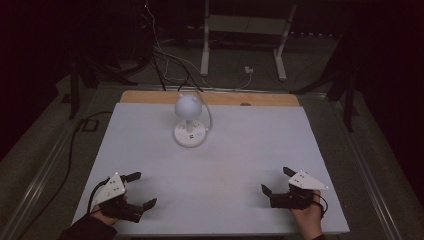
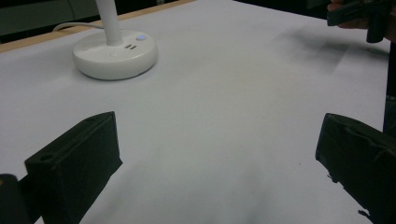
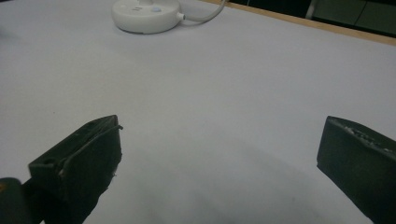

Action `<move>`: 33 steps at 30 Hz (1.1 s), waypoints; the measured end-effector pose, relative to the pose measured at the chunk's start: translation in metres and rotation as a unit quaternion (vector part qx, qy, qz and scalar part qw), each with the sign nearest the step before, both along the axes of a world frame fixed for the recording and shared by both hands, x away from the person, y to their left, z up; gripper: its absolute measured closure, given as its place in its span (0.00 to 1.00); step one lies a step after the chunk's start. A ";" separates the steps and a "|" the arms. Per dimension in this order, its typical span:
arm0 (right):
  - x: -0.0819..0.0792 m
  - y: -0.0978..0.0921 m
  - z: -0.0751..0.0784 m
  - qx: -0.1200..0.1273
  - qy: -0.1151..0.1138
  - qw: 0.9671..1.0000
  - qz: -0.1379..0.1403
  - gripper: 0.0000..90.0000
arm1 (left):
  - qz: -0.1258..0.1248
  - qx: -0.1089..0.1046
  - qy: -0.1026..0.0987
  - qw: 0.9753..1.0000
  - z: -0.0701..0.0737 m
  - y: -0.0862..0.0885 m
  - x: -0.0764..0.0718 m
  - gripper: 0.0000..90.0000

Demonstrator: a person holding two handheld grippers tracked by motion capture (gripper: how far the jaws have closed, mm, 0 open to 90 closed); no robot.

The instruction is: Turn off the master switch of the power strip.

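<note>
A small white desk lamp (image 1: pixel 189 120) with a round head and a round base stands at the back middle of the white table (image 1: pixel 250 150). Its base (image 2: pixel 114 53) carries a lit button and two ports, and shows again (image 3: pixel 145 13) with its white cable. My left gripper (image 1: pixel 141 190) rests open at the front left with nothing between its jaws, and the same gap (image 2: pixel 219 154) shows bare table. My right gripper (image 1: pixel 275 181) is open at the front right, also holding nothing (image 3: pixel 219 149). Both are far from the lamp.
A wooden strip (image 1: pixel 150 96) runs along the table's far edge. Behind it, cables (image 1: pixel 165 55) lie on the dark floor beside white frame legs (image 1: pixel 205 45). The other hand's gripper (image 2: pixel 359 16) appears at the top right of the left gripper view.
</note>
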State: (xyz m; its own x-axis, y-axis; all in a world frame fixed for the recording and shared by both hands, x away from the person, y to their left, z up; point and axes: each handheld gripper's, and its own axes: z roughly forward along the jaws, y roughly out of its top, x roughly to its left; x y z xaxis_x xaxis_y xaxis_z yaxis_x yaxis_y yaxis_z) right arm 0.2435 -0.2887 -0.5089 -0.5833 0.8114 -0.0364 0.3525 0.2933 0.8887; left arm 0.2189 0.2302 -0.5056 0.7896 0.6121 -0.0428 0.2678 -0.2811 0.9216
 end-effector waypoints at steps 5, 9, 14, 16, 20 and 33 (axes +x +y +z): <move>0.000 0.001 -0.001 0.000 -0.001 1.000 0.001 0.00 | 0.002 0.001 0.001 1.000 0.000 0.000 0.000 0.00; 0.000 0.000 -0.001 0.000 -0.007 1.000 0.001 0.00 | 0.002 0.001 0.002 1.000 0.000 0.000 0.000 0.00; -0.001 0.001 -0.001 -0.002 -0.006 1.000 0.003 0.00 | 0.004 0.002 0.002 1.000 0.000 0.001 0.000 0.00; -0.001 0.001 -0.001 -0.004 -0.005 1.000 0.007 0.00 | 0.004 0.003 0.001 1.000 0.000 0.001 0.000 0.00; -0.001 0.001 -0.001 -0.002 -0.006 1.000 0.009 0.00 | 0.003 0.003 0.002 1.000 0.000 0.001 0.000 0.00; -0.003 0.002 0.000 -0.001 -0.015 1.000 0.009 0.00 | -0.009 0.011 0.014 1.000 0.000 -0.003 0.000 0.00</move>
State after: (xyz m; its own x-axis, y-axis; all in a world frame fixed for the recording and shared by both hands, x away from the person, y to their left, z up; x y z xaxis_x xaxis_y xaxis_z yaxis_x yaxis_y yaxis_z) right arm 0.2408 -0.2865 -0.5086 -0.5971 0.8002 -0.0553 0.3206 0.3013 0.8980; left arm 0.2189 0.2274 -0.5061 0.7989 0.5992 -0.0522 0.2891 -0.3063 0.9070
